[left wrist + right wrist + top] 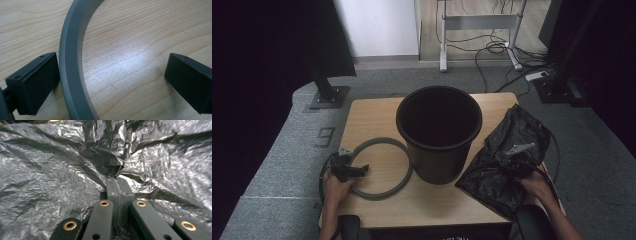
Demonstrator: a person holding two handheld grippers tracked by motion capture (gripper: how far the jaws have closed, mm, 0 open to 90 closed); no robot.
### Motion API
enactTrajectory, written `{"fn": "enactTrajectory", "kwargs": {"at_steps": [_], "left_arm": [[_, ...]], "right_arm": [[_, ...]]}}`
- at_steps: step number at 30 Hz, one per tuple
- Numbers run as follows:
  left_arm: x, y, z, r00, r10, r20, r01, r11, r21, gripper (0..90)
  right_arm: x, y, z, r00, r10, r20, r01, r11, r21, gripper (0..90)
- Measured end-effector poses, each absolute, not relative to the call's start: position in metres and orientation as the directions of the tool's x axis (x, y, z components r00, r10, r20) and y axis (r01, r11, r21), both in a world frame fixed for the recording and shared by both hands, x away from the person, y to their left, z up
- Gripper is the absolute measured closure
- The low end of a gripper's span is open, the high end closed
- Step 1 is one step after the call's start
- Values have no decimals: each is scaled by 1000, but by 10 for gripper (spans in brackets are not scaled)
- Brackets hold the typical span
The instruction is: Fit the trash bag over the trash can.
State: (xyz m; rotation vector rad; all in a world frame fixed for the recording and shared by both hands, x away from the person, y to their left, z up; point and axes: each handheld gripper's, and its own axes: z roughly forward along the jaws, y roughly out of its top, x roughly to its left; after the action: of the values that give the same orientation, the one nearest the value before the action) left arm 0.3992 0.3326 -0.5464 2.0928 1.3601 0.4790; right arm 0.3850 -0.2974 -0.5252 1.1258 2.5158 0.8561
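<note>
A black plastic bin (pixel 439 131) stands upright in the middle of the wooden table (pixel 377 117). To its left lies a grey ring (pixel 382 167) flat on the wood. My left gripper (pixel 357 170) is open at the ring's left side, its jaws straddling the grey ring (pixel 71 75) band without pressing it; one pad (pixel 35 82) sits just outside the band. A crumpled black plastic bag (pixel 507 155) lies right of the bin. My right gripper (pixel 507 161) is shut on a pinched fold of the black bag (pixel 110 162), jaws pressed together.
The table sits on grey carpet. A black stand base (pixel 328 95) is off the table's far left corner. A white frame (pixel 479 30) and cables (pixel 512 65) lie on the floor beyond the table. Forearm pads (pixel 348 227) rest at the near edge.
</note>
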Motion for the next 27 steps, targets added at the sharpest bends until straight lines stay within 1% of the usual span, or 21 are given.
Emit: {"fn": "enactTrajectory", "kwargs": {"at_steps": [7, 8, 10, 15, 22, 27], "left_arm": [[399, 333, -546, 413, 910, -19, 698, -303, 649, 0], [399, 333, -546, 414, 910, -19, 698, -304, 649, 0], [399, 333, -546, 414, 910, -19, 698, -304, 649, 0], [399, 332, -547, 414, 910, -19, 697, -303, 650, 0], [398, 332, -547, 413, 910, -18, 697, -304, 650, 0], [398, 332, -547, 413, 910, -18, 697, -304, 650, 0]], "right_arm": [[394, -309, -498, -656, 754, 17, 595, 504, 626, 886], [397, -312, -489, -649, 761, 14, 598, 499, 627, 886], [398, -313, -486, -646, 763, 10, 599, 498, 626, 886], [408, -317, -465, -641, 767, -1, 598, 501, 626, 886], [419, -321, -439, -626, 780, 21, 603, 466, 647, 885], [426, -320, -422, -619, 785, 19, 604, 461, 651, 885]]}}
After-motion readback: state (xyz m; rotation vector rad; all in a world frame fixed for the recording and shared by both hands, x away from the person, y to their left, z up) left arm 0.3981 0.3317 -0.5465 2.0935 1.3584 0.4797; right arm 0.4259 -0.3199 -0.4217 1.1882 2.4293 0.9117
